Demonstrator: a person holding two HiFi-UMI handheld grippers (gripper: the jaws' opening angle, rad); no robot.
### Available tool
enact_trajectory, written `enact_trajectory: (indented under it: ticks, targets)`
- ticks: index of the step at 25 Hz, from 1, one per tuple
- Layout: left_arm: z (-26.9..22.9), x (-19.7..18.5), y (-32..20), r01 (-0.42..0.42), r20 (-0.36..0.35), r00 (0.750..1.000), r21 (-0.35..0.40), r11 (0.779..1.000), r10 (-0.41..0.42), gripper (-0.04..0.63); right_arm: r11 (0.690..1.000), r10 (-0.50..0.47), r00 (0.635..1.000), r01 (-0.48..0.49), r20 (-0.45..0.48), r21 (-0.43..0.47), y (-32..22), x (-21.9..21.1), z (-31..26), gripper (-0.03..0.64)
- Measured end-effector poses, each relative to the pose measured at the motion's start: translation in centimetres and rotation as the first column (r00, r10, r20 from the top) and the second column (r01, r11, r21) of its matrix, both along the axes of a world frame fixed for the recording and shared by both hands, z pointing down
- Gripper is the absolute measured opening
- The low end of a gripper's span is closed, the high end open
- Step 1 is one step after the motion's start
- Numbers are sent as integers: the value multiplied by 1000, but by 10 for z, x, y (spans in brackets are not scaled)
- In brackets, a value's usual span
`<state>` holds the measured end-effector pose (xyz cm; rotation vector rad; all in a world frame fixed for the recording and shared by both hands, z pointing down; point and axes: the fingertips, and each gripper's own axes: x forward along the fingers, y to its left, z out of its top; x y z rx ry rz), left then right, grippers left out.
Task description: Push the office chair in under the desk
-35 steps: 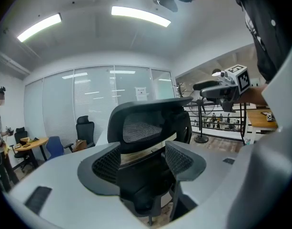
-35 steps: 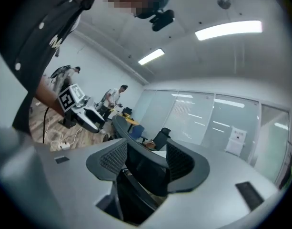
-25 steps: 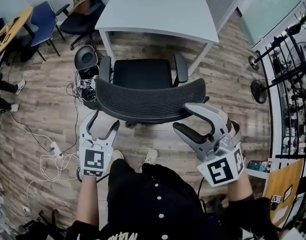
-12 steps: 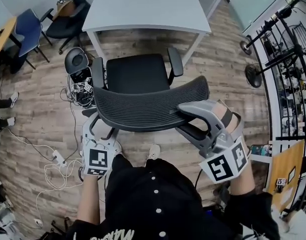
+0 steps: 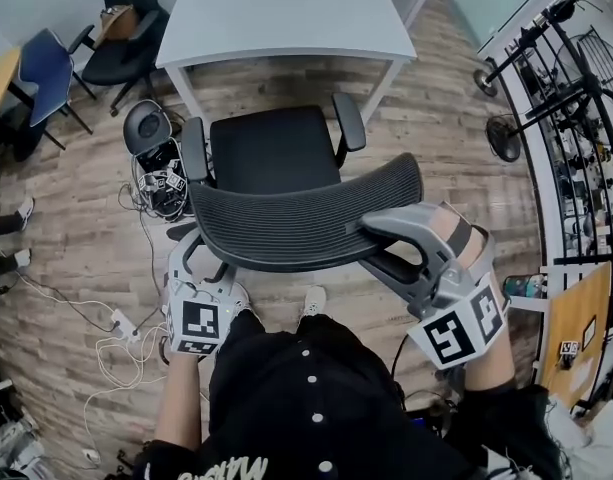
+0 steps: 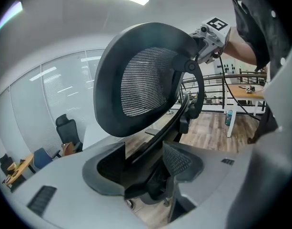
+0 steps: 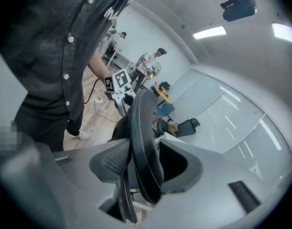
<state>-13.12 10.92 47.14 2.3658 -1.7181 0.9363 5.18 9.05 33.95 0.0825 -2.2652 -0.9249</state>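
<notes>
Head view: the chair (image 5: 276, 153) stands just ahead of both claws, its seat short of the desk (image 5: 286, 13), so the push remains. Both claws have just been closing: the right claw (image 5: 381, 243) pinches the chair back (image 5: 296, 223), while the left claw (image 5: 201, 258) straddles it unclamped.

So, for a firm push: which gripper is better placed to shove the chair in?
Probably the right gripper: its jaws, just closing, pinch the backrest edge. The left gripper, also closing, only straddles the rear strut.

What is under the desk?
Past the front edge of the desk, only bare wood floor shows; the chair stands short of it. The desk's top hides whatever lies further in.
</notes>
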Motion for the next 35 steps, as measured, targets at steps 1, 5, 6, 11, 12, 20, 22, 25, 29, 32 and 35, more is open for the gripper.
enact_trajectory:
  ticks: [1,5,6,11,12,20,22,25,29,32,35]
  targets:
    - [0,-1,0,-5,0,1000,1,1000,5,262,1000,4,1000,-4,-2,0,1,-1,0,199]
    - [1,-6,-2,-27,-1,1000,2,1000,27,262,1000,23,1000,-23,-11,-1,4,-6,3,196]
    - [1,-7,-2,-32,-2,999,1,999,32,262,1000,29,1000,-29,-12,-2,5,-7,3,196]
    - [0,-15,-3,-60,-4,998,-8,998,60,262,998,59,998,-59,-15,-1,8,-15,1,195]
    - [0,-16,-3,-68,-5,998,-9,998,68,262,998,65,998,-65,-17,-1,9,-17,1,195]
    - [0,-29,-7,-121,-8,993,-11,993,121,262,993,116,993,-117,-34,-13,16,-31,2,190]
    - [1,-34,-7,-131,-6,991,-11,991,131,262,991,130,991,-131,-39,-17,17,-36,3,190]
    - [2,-39,-9,-154,-7,988,-14,988,154,262,988,153,987,-154,-47,-21,18,-41,4,190]
    - [0,-40,-13,-201,-17,980,-7,980,200,262,983,183,982,-183,-38,-18,19,-46,3,193]
    - [1,-46,-14,-220,-15,975,-11,975,220,262,979,204,978,-205,-37,-15,20,-52,3,195]
    - [1,-51,-16,-237,-11,971,-15,971,237,262,975,221,975,-221,-40,-13,21,-56,3,195]
